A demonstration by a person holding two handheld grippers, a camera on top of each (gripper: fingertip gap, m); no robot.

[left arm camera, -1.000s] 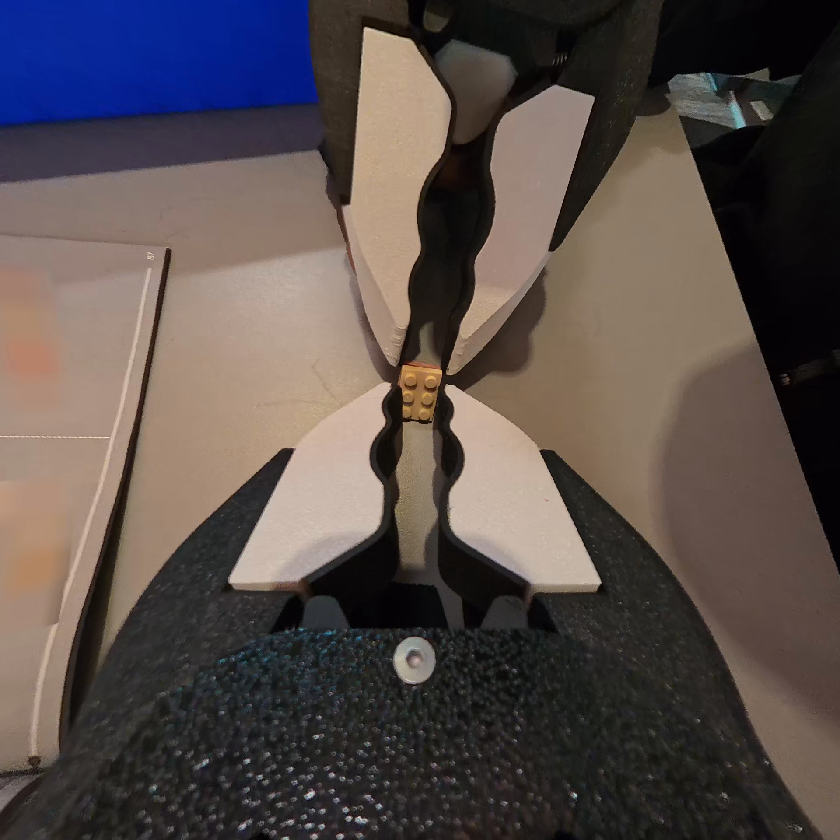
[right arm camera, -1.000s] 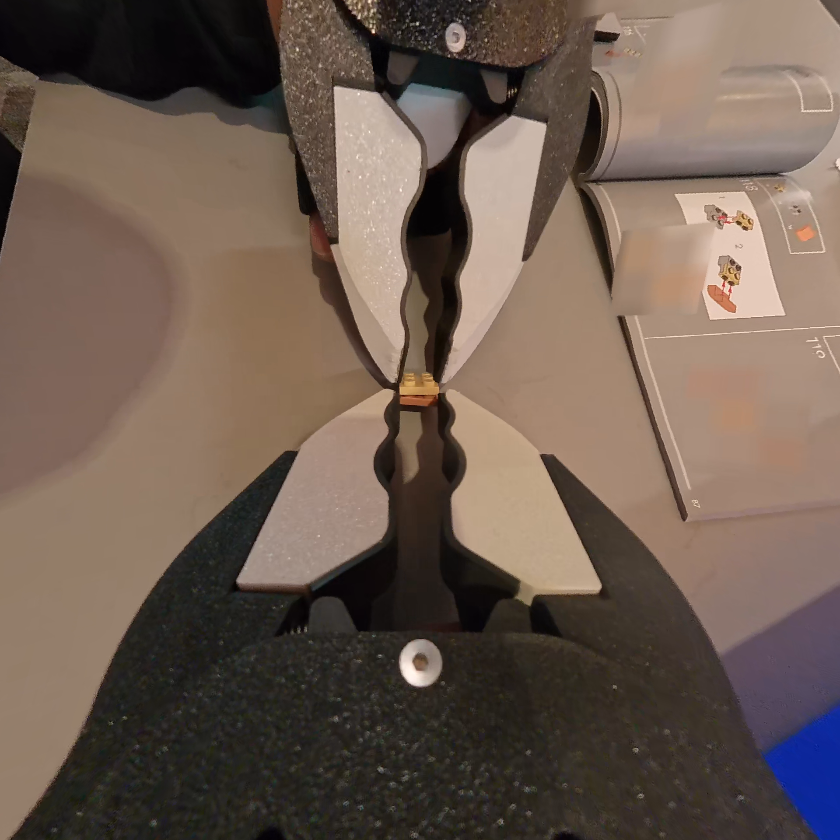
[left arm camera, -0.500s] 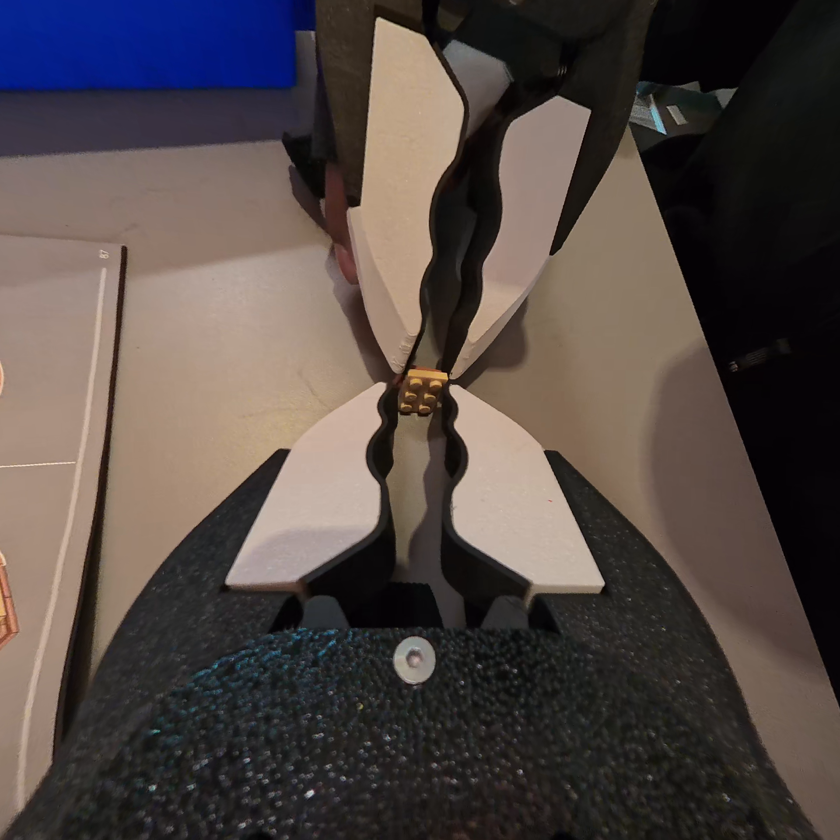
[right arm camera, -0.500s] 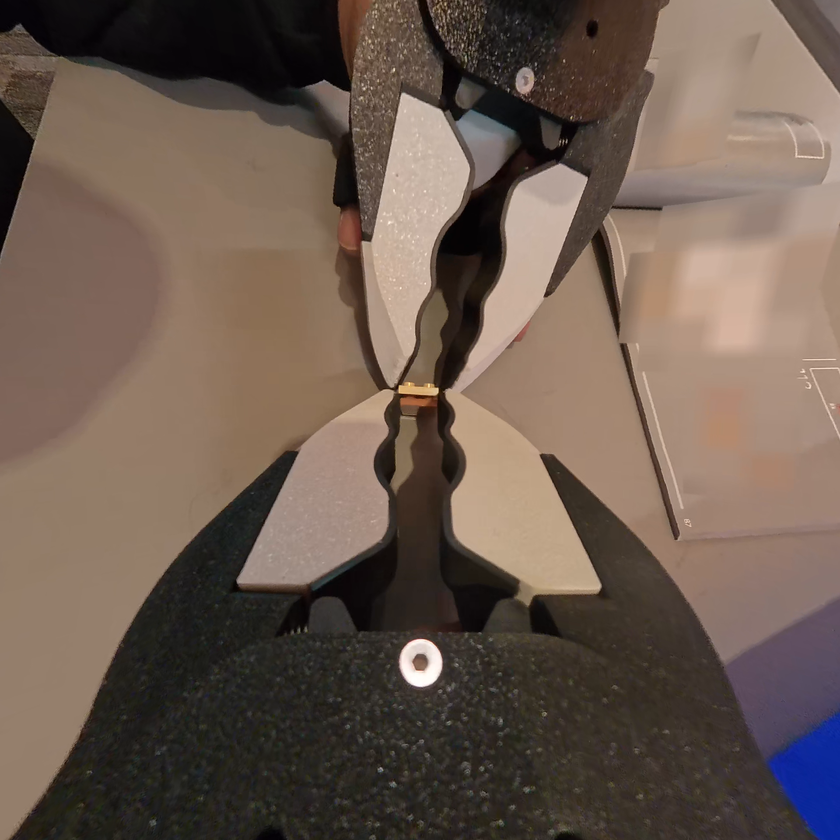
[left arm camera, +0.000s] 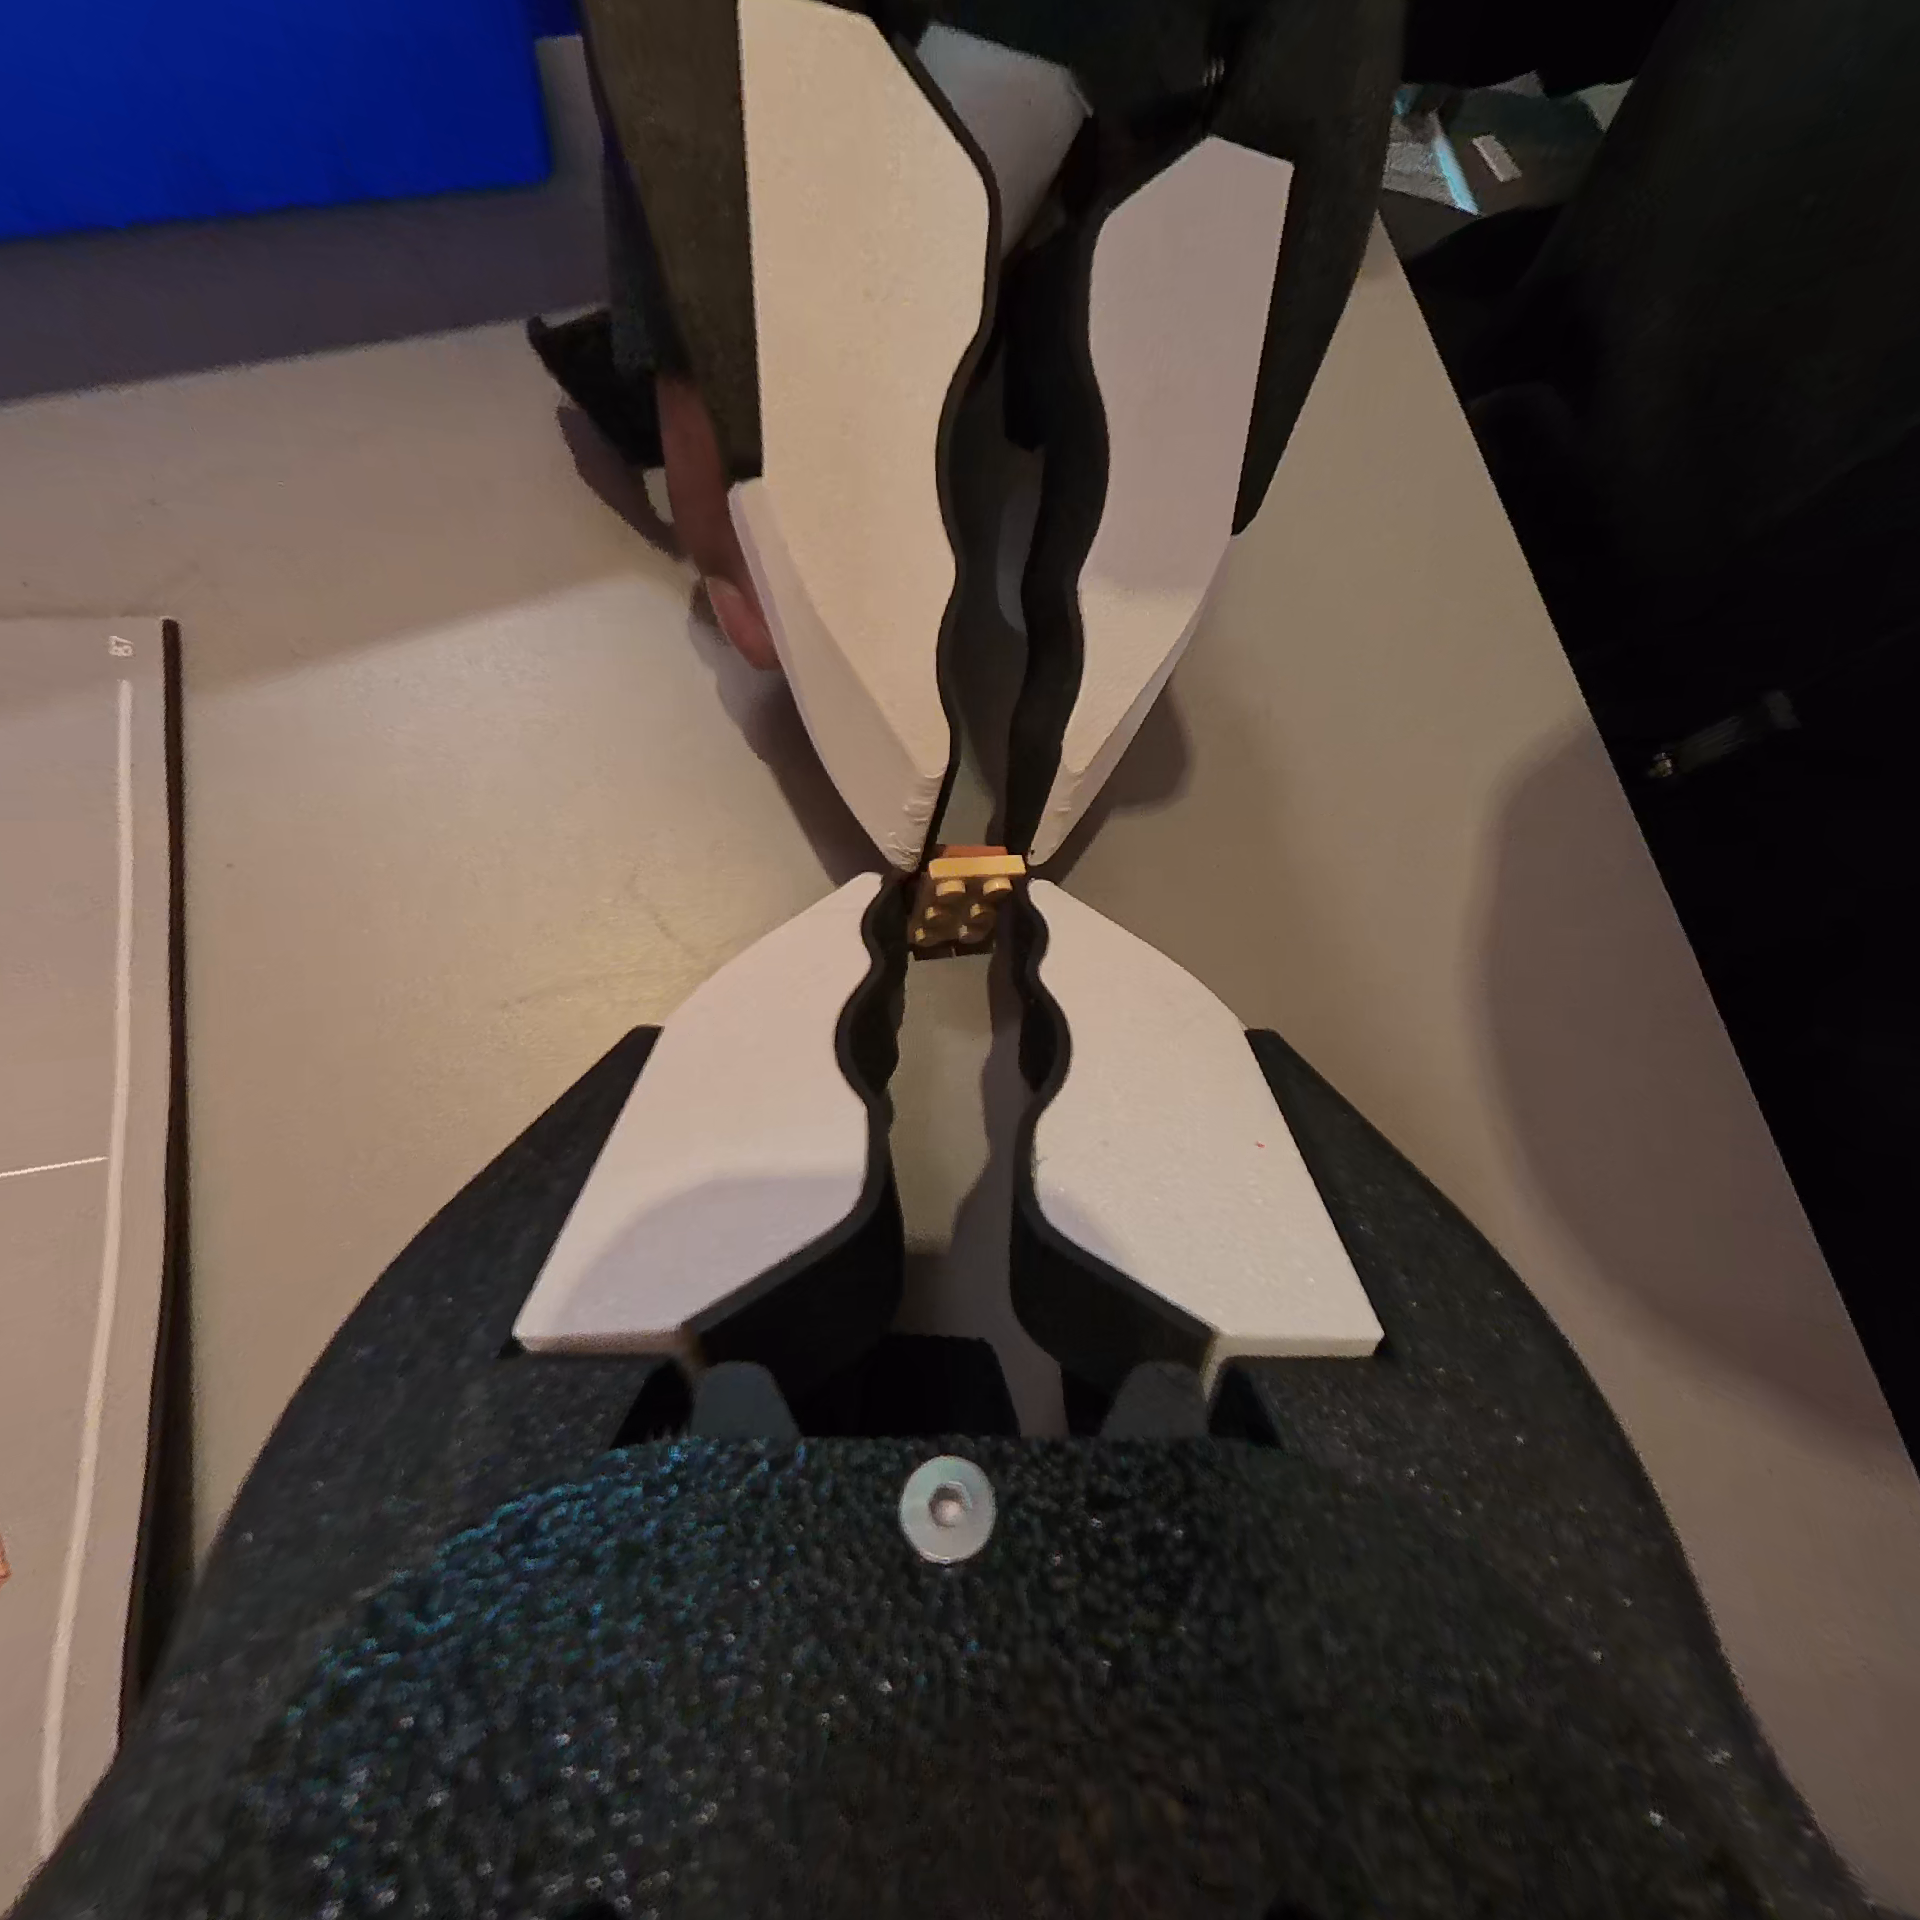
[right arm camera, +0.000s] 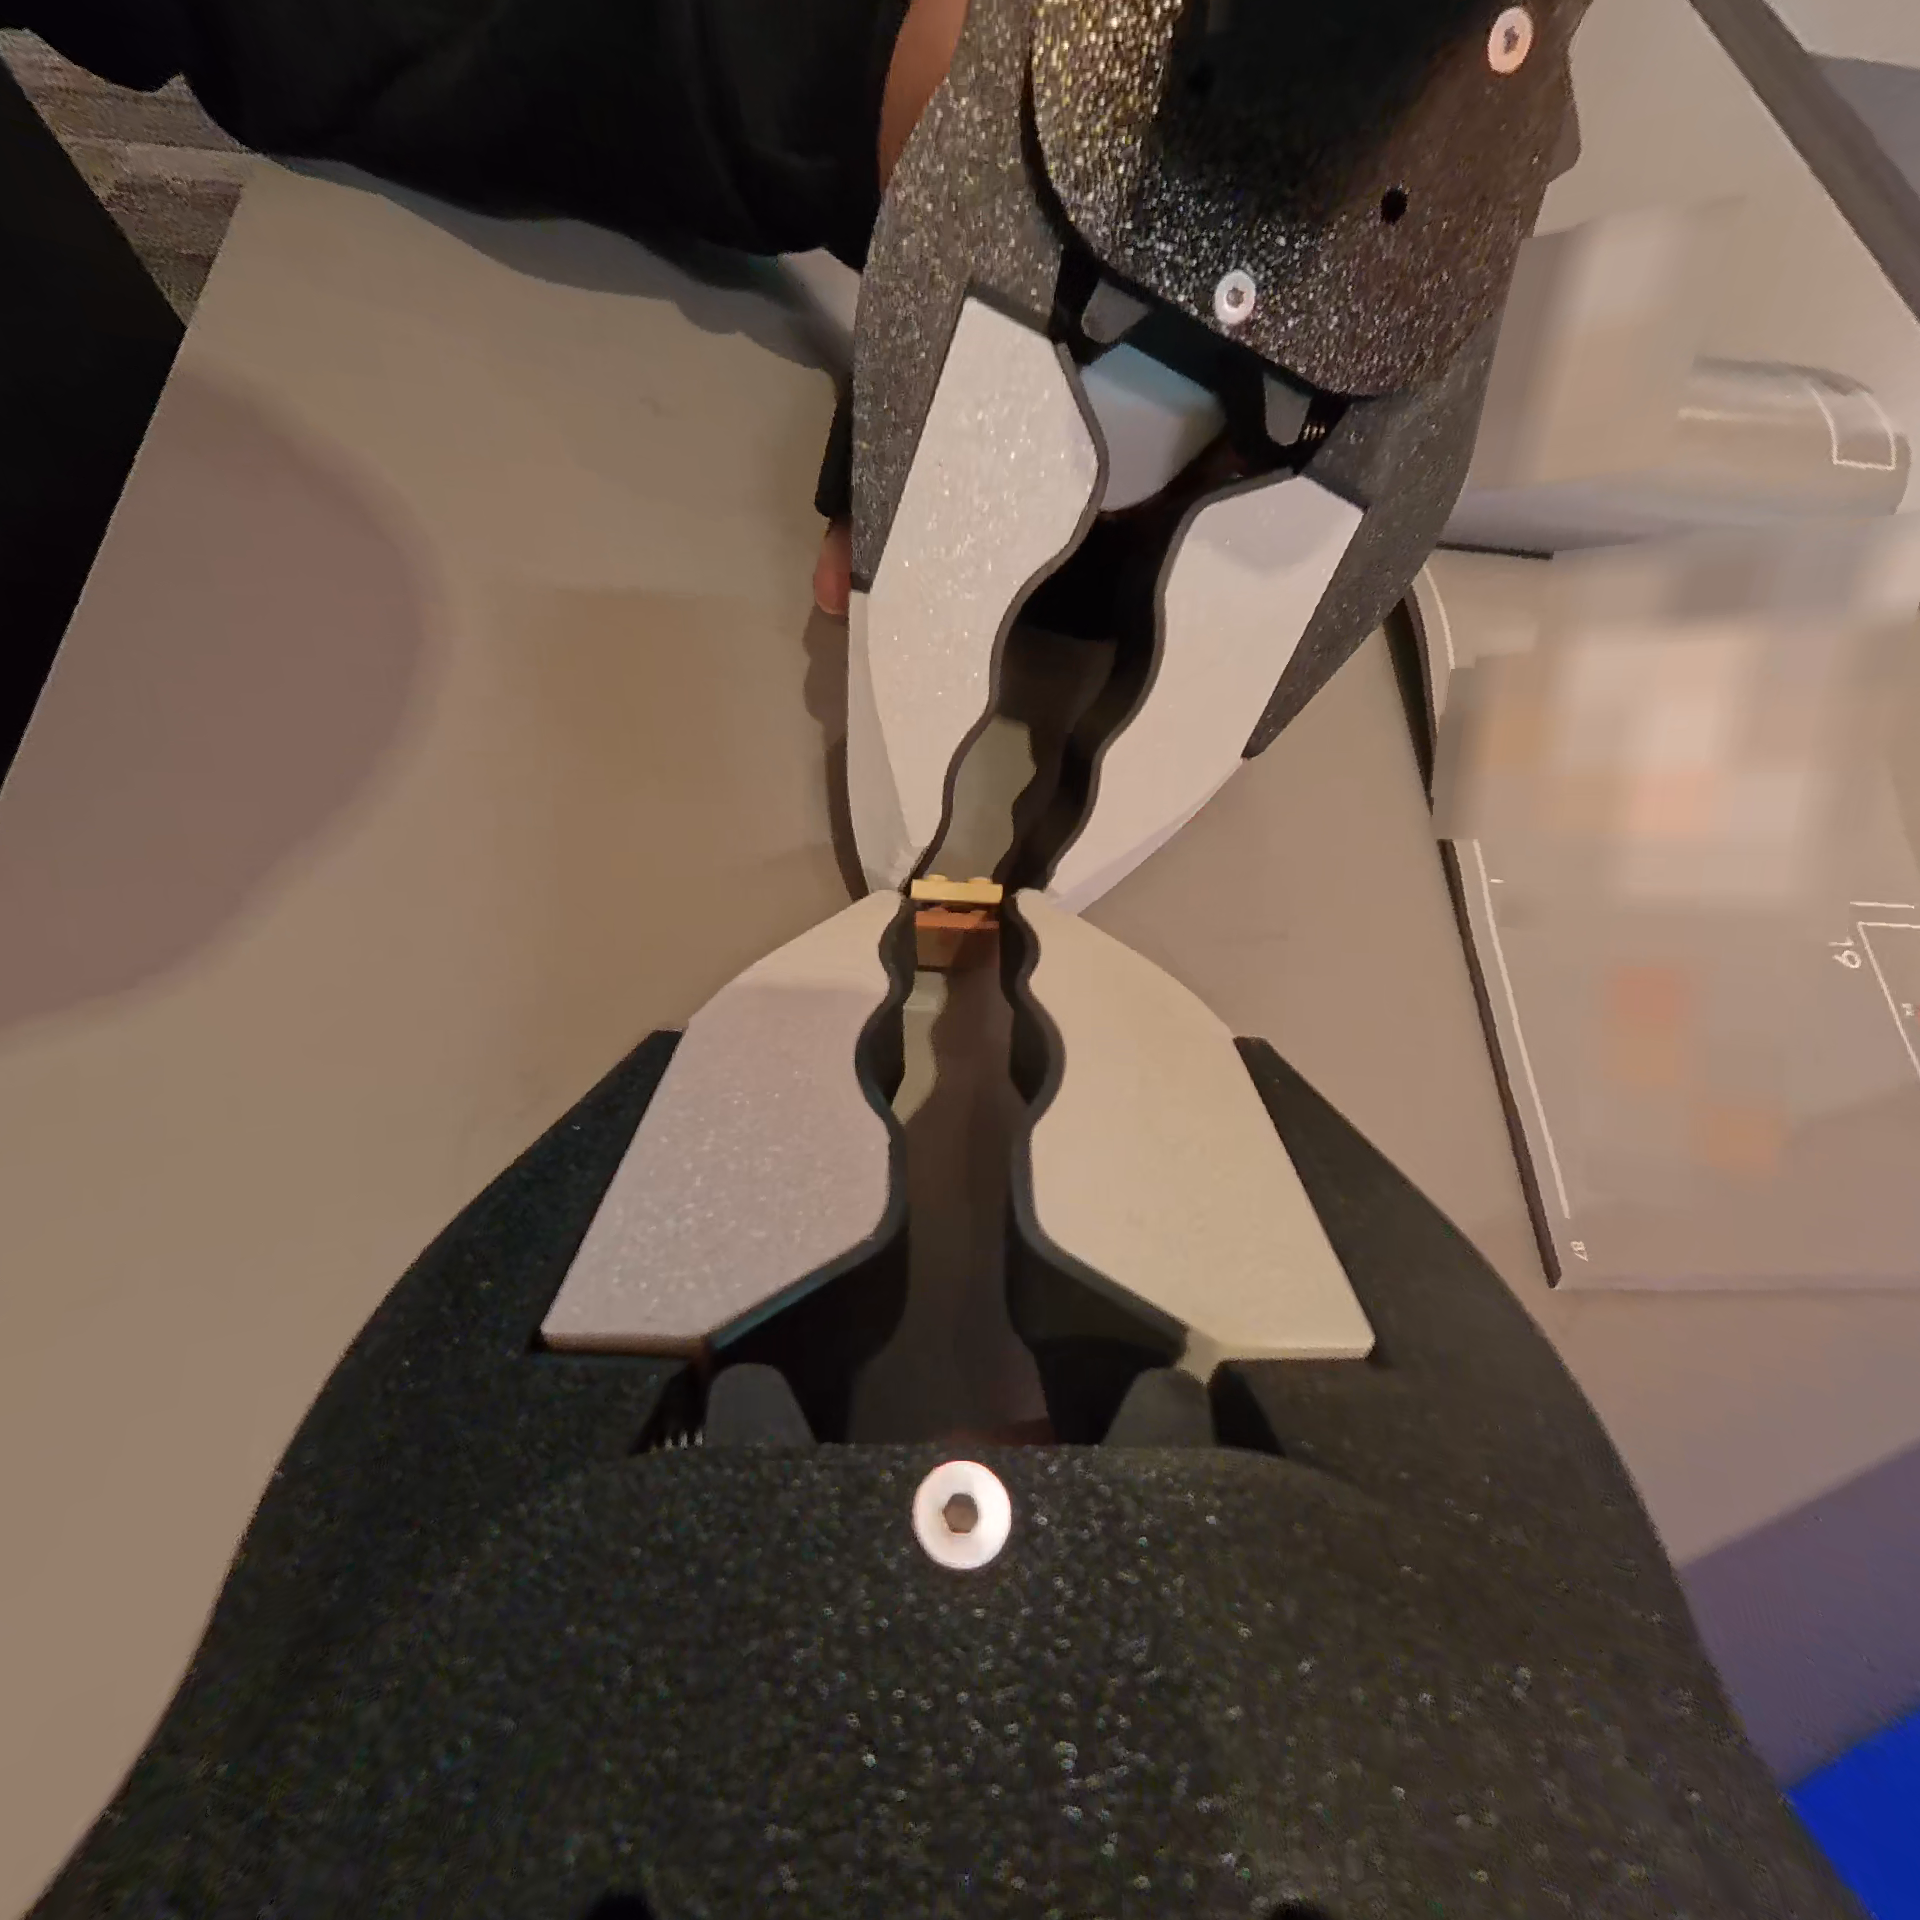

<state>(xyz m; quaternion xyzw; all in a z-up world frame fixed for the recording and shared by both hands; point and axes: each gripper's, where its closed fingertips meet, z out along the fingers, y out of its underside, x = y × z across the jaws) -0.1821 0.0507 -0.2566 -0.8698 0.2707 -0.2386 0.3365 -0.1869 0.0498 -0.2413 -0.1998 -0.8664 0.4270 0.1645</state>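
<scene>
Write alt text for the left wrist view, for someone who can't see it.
Two grippers meet tip to tip over a beige table, with small studded toy bricks between them: a tan brick at the left gripper, a brown brick at the right gripper opposite. An open booklet lies at left.

left tongs (left arm camera: 961, 904) and right tongs (right arm camera: 954, 920) tip to tip, both narrowly parted, each gripping a small piece
</scene>
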